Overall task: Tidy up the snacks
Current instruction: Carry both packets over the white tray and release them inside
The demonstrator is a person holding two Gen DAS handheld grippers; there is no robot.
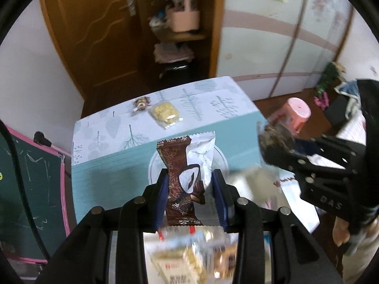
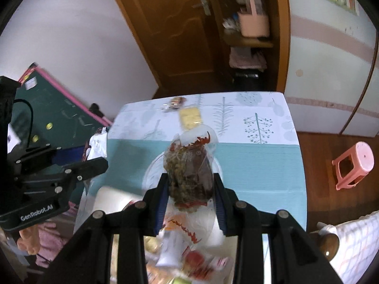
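My left gripper (image 1: 189, 187) is shut on a brown and white wrapped snack bar (image 1: 187, 172), held upright above the table. To its right the right gripper (image 1: 281, 149) carries a dark snack pouch (image 1: 274, 139). In the right wrist view my right gripper (image 2: 190, 184) is shut on that clear pouch of dark brown snack with red print (image 2: 189, 168). The left gripper's body (image 2: 56, 177) shows at the left edge. A yellow cracker packet (image 1: 164, 113) (image 2: 190, 118) and a small dark wrapped sweet (image 1: 141, 103) (image 2: 175, 101) lie at the table's far end. Blurred snack packets (image 1: 189, 260) (image 2: 189, 255) lie below the fingers.
The table wears a pale leaf-print and teal cloth (image 1: 101, 165) (image 2: 260, 165). A pink stool (image 1: 297, 113) (image 2: 355, 165) stands on the floor to the right. A green chalkboard with pink frame (image 1: 30, 189) (image 2: 54, 113) leans at the left. A wooden door and shelf (image 2: 248, 23) stand behind.
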